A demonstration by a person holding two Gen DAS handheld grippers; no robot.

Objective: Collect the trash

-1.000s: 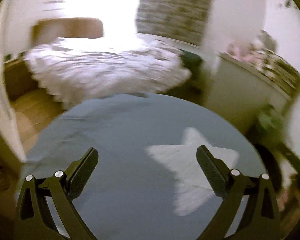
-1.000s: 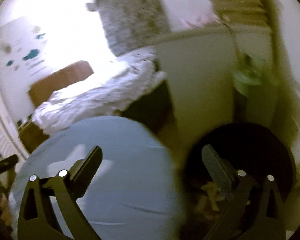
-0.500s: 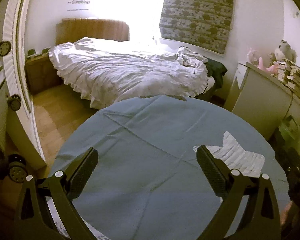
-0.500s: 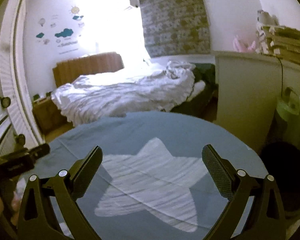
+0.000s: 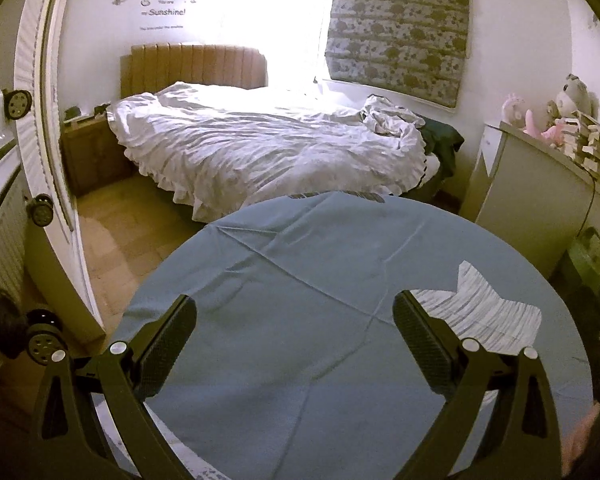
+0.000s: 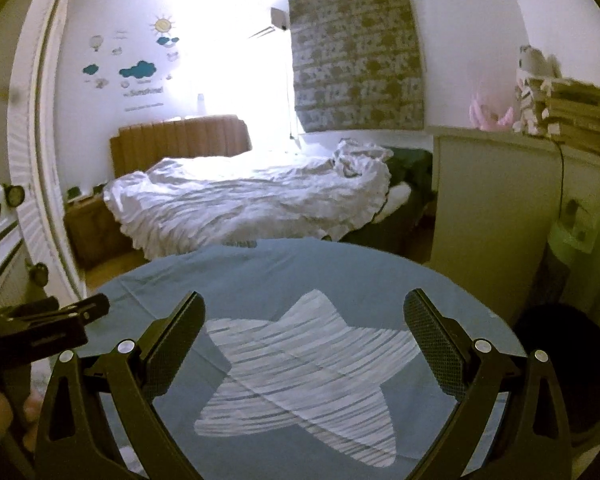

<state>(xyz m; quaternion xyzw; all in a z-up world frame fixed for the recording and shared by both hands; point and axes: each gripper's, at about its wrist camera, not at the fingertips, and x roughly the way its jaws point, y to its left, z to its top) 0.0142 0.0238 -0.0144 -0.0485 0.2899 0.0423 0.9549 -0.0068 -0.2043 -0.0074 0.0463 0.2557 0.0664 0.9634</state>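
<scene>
Trash is not on the blue cloth (image 5: 300,280) now; we think it lies in the dark bin (image 6: 560,364) just right of the table, though its inside is too dark to tell. A second ago our right claw (image 6: 304,348) hung over that bin. Now it has swung back over the white star (image 6: 300,368), wide open and empty. Our left claw (image 5: 294,340) is wide open and empty too. So this drop looks done, and we must hunt for more. Beyond the table are the bed (image 5: 260,148) and a cupboard (image 5: 532,200), near the bin.
</scene>
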